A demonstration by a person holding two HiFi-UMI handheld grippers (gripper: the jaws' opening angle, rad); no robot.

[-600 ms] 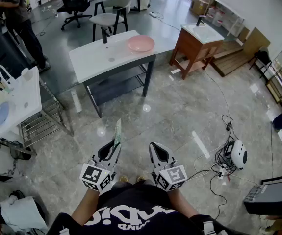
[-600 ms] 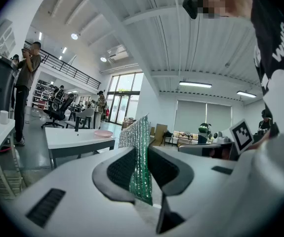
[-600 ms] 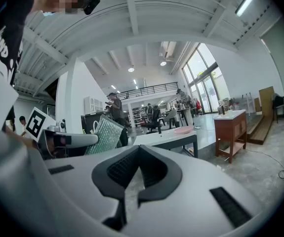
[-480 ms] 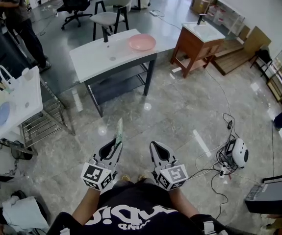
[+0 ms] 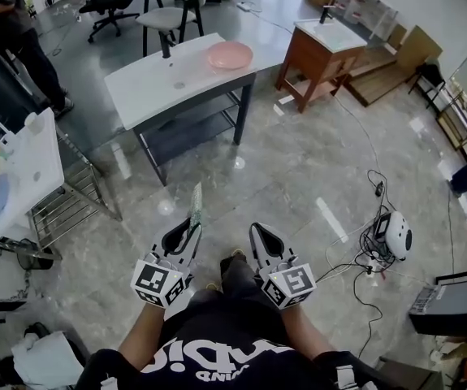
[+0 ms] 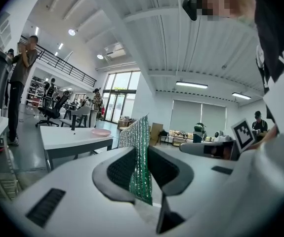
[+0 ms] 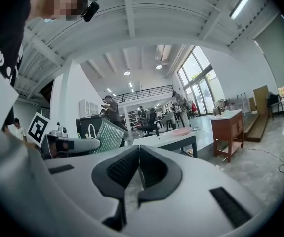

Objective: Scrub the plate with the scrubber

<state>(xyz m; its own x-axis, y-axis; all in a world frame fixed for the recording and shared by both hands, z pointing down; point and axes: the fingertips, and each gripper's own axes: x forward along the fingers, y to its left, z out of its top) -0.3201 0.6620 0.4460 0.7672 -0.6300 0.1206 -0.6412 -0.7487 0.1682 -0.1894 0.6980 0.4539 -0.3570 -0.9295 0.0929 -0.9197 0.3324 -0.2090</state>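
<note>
Green scrubber [image 5: 196,203] in left tongs [image 5: 190,228], white shirt lettering [image 5: 209,356] unreadable

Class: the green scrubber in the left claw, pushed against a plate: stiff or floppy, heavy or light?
The scrubber sticks out past the grip without drooping, so probably fairly stiff. It looks thin and mesh-like, so likely light, flexing somewhat under pressure.

Ahead: bare floor [image 5: 298,185] runs open up to the table [image 5: 152,88].
Table top: mostly bare; tap [image 5: 166,45] at the back edge, plate [image 5: 230,55] at the right end.
Left: a sink [image 5: 22,177] on a wire rack [image 5: 71,205] crowds that side.
Right: cables [image 5: 363,270] and a white device [image 5: 395,254] lie on the floor.
Beyond: wooden vanity [image 5: 322,51], 2 chairs [image 5: 168,19], a person [image 5: 14,31] stand past the table.
</note>
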